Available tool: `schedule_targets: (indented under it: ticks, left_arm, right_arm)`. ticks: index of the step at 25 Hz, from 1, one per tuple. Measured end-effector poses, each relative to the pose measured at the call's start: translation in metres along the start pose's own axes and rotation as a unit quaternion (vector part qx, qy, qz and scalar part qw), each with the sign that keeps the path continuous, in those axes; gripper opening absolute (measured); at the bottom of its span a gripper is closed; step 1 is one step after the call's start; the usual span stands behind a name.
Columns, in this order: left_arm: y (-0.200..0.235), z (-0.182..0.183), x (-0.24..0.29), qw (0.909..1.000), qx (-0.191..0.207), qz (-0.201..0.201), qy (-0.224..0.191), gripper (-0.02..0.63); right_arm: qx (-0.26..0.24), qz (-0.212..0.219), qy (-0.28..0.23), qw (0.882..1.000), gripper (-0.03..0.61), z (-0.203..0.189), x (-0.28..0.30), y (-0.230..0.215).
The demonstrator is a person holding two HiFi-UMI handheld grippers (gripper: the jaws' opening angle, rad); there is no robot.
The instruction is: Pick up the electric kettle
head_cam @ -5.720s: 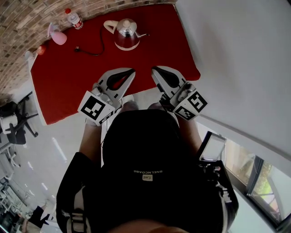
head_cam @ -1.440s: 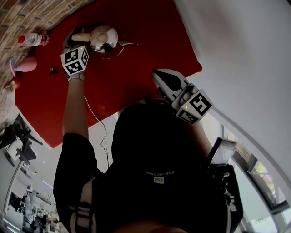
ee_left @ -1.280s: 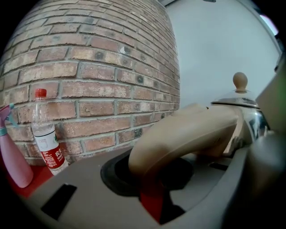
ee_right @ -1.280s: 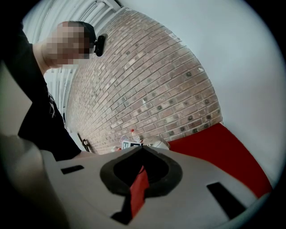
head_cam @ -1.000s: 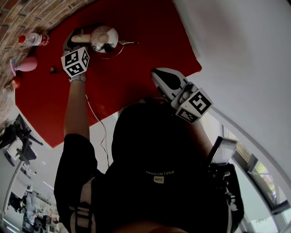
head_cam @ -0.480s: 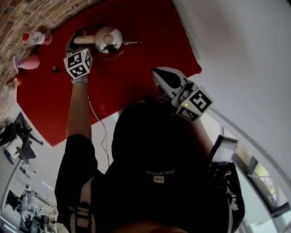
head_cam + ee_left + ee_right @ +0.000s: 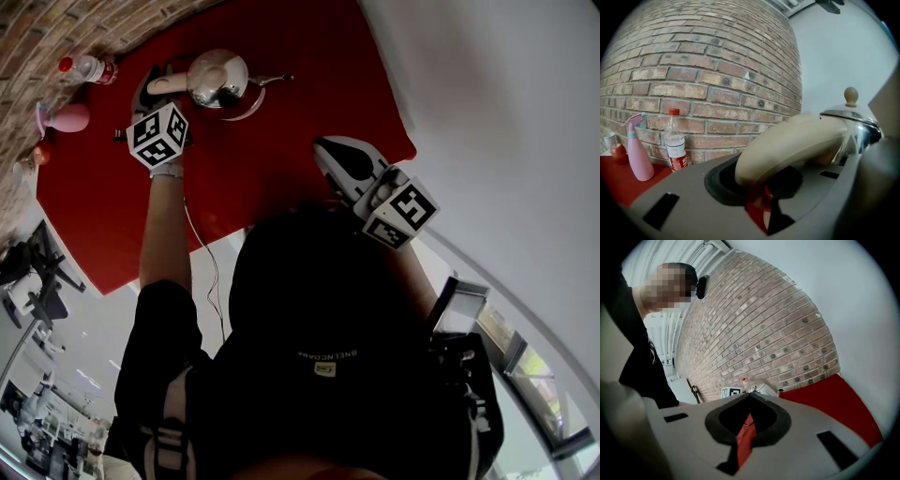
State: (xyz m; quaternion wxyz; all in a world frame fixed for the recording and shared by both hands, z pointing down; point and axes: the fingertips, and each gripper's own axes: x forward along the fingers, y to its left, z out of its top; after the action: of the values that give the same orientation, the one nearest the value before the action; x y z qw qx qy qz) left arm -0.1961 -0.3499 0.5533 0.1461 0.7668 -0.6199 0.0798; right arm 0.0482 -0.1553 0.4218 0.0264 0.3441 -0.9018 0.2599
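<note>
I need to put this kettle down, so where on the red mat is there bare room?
The red mat is bare between the kettle and the right gripper, and in front of the pink spray bottle, left of the arm. The corner by the brick wall is crowded: that bottle and a water bottle.

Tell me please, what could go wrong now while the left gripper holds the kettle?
1. The left gripper grips only the handle, beside the kettle body, so it may tip in the jaws.
2. The bottle and pink sprayer stand close; a swing could knock them.
</note>
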Motion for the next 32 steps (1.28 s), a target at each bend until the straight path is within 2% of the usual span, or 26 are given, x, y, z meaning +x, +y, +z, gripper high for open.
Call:
schedule_targets:
  ticks: [14,20,32]
  left_arm:
    - [0.004,0.056,-0.063,0.9973,-0.042,0.038,-0.048,0.092]
    - [0.009,0.064,-0.089,0.9964,-0.038,0.059,-0.048,0.092]
    - [0.006,0.085,-0.153,0.9893,-0.076,0.107,-0.064,0.092]
  right_arm:
    - [-0.023,0.018,-0.028,0.999,0.002,0.036,0.003,-0.016]
    - [-0.030,0.034,-0.032,0.998,0.002,0.047,0.008,-0.016]
    - [-0.038,0.077,-0.031,0.996,0.002,0.063,0.017,-0.011]
